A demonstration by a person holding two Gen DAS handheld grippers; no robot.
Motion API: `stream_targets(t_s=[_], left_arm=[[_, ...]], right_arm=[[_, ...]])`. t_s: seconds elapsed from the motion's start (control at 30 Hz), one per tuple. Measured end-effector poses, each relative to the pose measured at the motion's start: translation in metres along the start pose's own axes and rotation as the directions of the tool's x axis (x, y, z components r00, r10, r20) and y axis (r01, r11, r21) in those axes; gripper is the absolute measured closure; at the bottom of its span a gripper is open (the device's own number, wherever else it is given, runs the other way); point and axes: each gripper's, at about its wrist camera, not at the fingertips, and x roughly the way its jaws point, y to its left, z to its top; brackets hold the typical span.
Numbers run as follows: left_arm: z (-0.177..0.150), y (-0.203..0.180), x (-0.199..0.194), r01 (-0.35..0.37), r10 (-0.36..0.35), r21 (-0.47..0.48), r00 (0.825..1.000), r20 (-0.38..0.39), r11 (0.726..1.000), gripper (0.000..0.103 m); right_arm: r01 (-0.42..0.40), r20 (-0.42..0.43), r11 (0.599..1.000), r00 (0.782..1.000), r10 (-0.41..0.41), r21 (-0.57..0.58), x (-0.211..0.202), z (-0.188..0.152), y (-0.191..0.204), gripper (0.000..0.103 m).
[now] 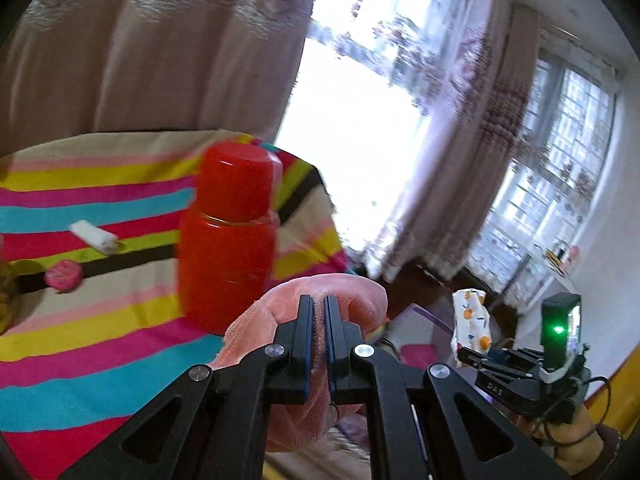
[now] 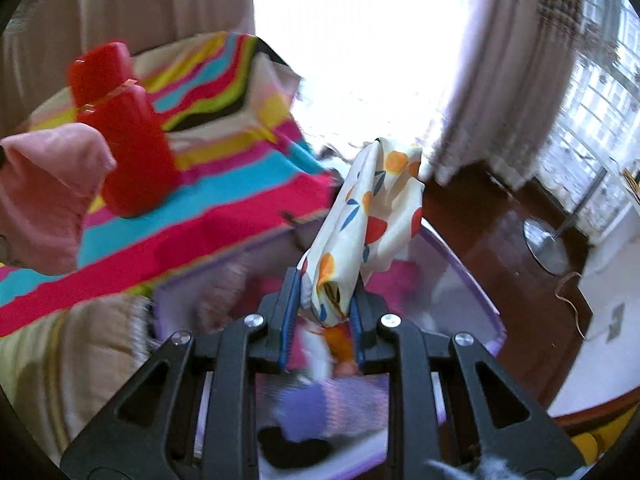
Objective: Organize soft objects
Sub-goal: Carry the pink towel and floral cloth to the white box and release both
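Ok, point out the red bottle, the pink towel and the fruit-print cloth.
red bottle (image 1: 228, 248): left wrist view, on its body.
pink towel (image 1: 360, 292): left wrist view, on the upper fold.
fruit-print cloth (image 2: 372, 216): right wrist view, on its middle.

Daylight from window (image 1: 352, 128) at upper centre, blown out to white in both views. Curtains (image 1: 120, 52) and striped cloth (image 2: 248, 184) smeared by motion blur (right wrist view worse). Fisheye bending and black vignette at frame corners.

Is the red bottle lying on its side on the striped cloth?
No, the red bottle stands upright on the striped cloth, with its cap on top.
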Motion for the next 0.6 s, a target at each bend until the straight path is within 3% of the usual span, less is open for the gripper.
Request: stream_targets(t_s=[0.37, 0.5, 0.6], left_arm=[[-0.009, -0.066, 0.036, 0.14, -0.133, 0.054, 0.984, -0.117, 0.989, 0.097], [-0.017, -0.081, 0.047, 0.192, -0.179, 0.051, 0.966, -0.184, 0.98, 0.097], [-0.026, -0.09, 0.055, 0.25, -0.233, 0.04, 0.941, -0.245, 0.967, 0.095]], right_arm=[[0.061, -0.069, 0.997, 0.996, -0.058, 0.044, 0.014, -0.015, -0.056, 0.075], [0.059, -0.08, 0.996, 0.995, -0.053, 0.072, 0.017, -0.015, -0.07, 0.074], [0.067, -0.075, 0.993, 0.995, -0.059, 0.101, 0.018, -0.014, -0.08, 0.062]])
